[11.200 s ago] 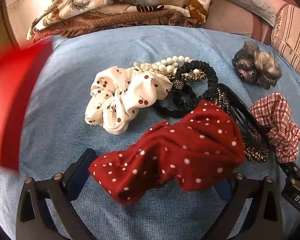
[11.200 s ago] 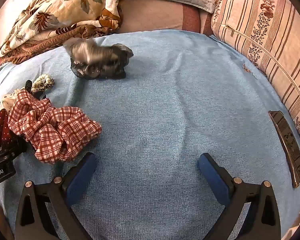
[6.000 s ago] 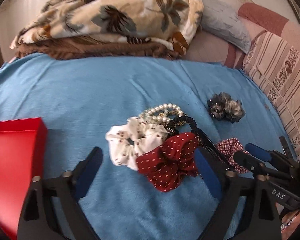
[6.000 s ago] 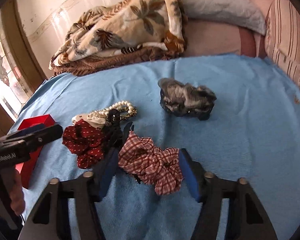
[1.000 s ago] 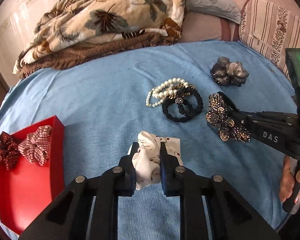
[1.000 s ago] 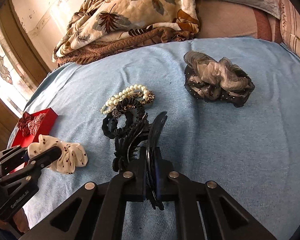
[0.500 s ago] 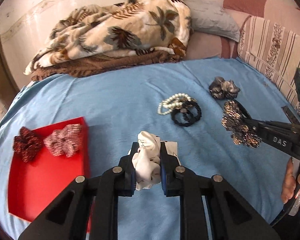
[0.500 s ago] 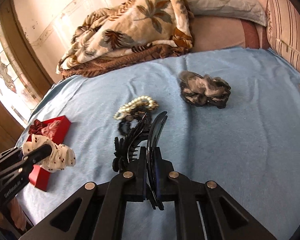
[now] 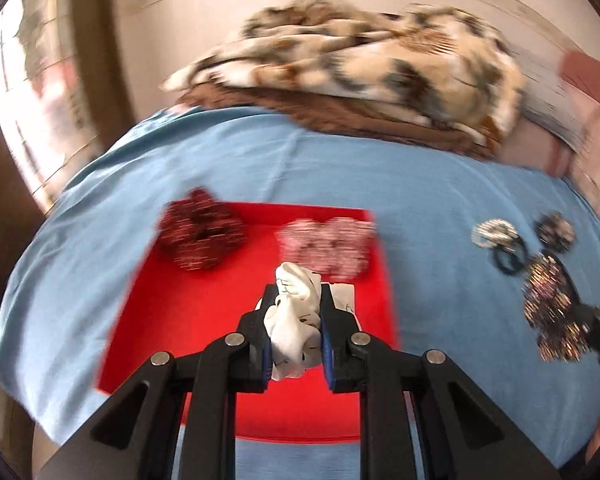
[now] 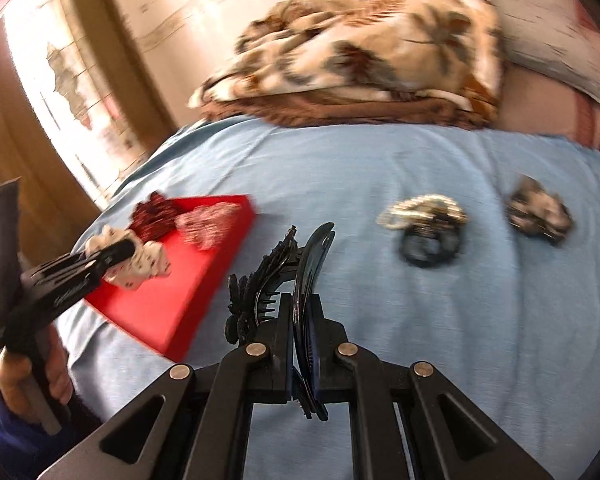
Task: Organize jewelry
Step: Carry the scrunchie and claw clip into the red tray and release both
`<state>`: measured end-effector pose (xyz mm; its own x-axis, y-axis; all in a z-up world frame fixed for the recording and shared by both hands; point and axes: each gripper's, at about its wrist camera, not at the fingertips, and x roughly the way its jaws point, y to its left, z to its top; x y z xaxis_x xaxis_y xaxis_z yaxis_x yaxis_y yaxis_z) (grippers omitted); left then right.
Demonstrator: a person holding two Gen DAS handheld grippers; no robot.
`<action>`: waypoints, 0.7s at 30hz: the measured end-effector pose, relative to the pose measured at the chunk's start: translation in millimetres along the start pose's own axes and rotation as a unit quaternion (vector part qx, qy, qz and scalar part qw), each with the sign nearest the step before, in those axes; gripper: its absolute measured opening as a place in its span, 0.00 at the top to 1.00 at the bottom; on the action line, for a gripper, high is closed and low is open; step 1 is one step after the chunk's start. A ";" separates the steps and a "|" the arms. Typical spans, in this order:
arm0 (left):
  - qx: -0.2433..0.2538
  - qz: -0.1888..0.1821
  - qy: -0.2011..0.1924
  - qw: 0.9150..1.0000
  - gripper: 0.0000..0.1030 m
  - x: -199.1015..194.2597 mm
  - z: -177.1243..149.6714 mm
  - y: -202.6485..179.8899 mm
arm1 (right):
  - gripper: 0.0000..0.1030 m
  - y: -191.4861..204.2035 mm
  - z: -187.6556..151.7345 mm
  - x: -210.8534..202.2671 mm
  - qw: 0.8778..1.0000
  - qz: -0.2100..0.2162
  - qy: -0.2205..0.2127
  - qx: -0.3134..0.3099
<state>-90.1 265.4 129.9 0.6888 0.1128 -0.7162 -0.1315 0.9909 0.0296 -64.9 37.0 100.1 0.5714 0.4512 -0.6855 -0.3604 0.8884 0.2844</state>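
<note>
My left gripper (image 9: 296,312) is shut on the white cherry-print scrunchie (image 9: 294,320) and holds it above the red tray (image 9: 204,328). A dark red dotted scrunchie (image 9: 200,234) and a red plaid scrunchie (image 9: 328,248) lie in the tray. My right gripper (image 10: 298,320) is shut on a black hair claw clip (image 10: 300,276), held above the blue bedsheet right of the tray (image 10: 172,304); the clip's beaded side shows in the left wrist view (image 9: 552,312). The left gripper with the white scrunchie (image 10: 136,264) shows over the tray in the right wrist view.
On the blue sheet lie a pearl bracelet with black hair ties (image 10: 426,228) and a grey scrunchie (image 10: 538,210), to the right of the tray. A folded floral blanket (image 9: 360,60) and pillows lie at the back. Both views are motion-blurred.
My left gripper has carried the white scrunchie left until it is over the red tray. My right gripper has swung left with the claw clip toward the tray.
</note>
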 end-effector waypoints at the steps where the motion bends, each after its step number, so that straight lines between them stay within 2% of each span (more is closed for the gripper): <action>1: -0.006 0.008 0.001 1.000 0.83 1.0 -0.6 8.8 | 0.93 10.4 1.4 3.4 1.000 0.006 0.002 -0.008; 9: -0.073 0.065 0.024 0.995 0.82 12.8 -7.8 73.9 | 0.93 91.8 18.0 36.4 0.996 0.056 0.020 -0.061; 15: -0.104 0.057 0.031 0.992 0.82 17.5 -12.2 95.4 | 0.93 132.5 18.6 68.5 0.992 0.071 0.043 -0.091; 21: -0.119 0.064 0.048 0.990 0.82 29.1 -15.4 103.8 | 0.93 137.6 7.2 99.3 0.991 0.061 0.073 -0.092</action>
<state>-94.7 370.3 101.5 0.5860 0.2168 -0.7808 -0.3848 0.9224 -0.0327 -52.5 204.7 75.9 0.4070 0.5256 -0.7470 -0.5568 0.7911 0.2532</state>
